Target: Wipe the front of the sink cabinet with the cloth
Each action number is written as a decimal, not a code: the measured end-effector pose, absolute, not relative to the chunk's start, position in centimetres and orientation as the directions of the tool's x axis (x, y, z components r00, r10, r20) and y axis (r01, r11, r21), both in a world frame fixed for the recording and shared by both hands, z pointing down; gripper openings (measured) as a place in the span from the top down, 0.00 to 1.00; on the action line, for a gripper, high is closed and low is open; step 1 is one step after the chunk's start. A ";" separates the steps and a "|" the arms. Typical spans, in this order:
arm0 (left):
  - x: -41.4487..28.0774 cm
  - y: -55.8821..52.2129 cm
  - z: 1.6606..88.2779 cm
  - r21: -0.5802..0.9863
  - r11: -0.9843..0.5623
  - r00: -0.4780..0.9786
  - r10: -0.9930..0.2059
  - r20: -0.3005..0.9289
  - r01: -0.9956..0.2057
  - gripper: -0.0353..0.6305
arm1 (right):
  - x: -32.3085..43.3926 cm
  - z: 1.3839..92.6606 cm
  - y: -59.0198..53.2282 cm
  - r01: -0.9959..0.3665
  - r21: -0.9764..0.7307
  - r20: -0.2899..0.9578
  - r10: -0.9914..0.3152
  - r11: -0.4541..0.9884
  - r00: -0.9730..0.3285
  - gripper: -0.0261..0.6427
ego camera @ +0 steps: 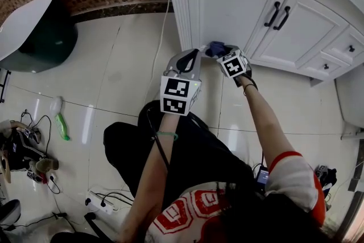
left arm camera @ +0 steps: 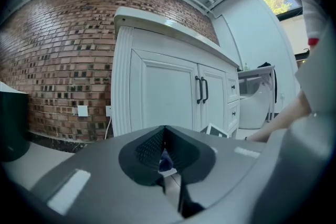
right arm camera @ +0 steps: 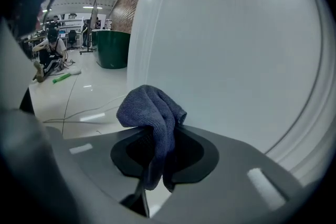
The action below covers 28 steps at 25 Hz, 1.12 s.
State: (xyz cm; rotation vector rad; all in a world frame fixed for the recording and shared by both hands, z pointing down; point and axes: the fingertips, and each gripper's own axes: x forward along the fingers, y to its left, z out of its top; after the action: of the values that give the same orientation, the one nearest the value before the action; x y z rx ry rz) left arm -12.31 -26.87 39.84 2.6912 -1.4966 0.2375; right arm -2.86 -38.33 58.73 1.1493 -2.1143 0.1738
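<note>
Right gripper (right arm camera: 157, 136): clamped on the blue cloth (right arm camera: 151, 108), close against the sink cabinet (ego camera: 227, 8), near its left end.
Left gripper (left arm camera: 164, 132): jaws together, holding nothing.
Progress: wiping probably under way; the right part seemingly remains.

Both arms reach forward, left gripper (ego camera: 197, 52) pinched together (empty), right gripper (ego camera: 219, 53) clamped on the cloth (right arm camera: 151, 108).

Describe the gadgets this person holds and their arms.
The left gripper and right gripper are grey with dark ribbed pads; each carries a cube of black-and-white square markers. Short white sleeve edged red. A green wristband left, a dark wristband right.
</note>
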 end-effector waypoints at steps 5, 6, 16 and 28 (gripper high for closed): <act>-11.9 -27.1 39.9 -0.036 -0.536 0.524 -0.836 0.163 -0.844 0.95 | -1.2 51.0 -38.3 -0.790 0.218 0.565 -0.734 0.573 -0.377 0.84; -11.8 -27.1 39.9 -0.038 -0.537 0.525 -0.836 0.162 -0.843 0.95 | -0.8 48.8 -38.3 -0.799 0.210 0.539 -0.748 0.564 -0.386 0.84; -11.4 -27.3 39.6 -0.058 -0.539 0.527 -0.837 0.146 -0.840 0.95 | 2.7 27.5 -36.2 -0.824 0.274 0.244 -0.865 0.496 -0.439 0.84; -11.7 -27.3 39.5 -0.065 -0.524 0.512 -0.847 0.144 -0.849 0.95 | 5.7 23.0 -37.4 -0.851 0.374 0.182 -0.929 0.369 -0.323 0.84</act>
State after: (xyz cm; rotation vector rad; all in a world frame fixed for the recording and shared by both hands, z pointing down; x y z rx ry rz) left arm -11.70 -27.26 39.46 2.7194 -1.5254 0.2471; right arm 5.70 -37.45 23.00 1.5546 -2.2721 -0.2970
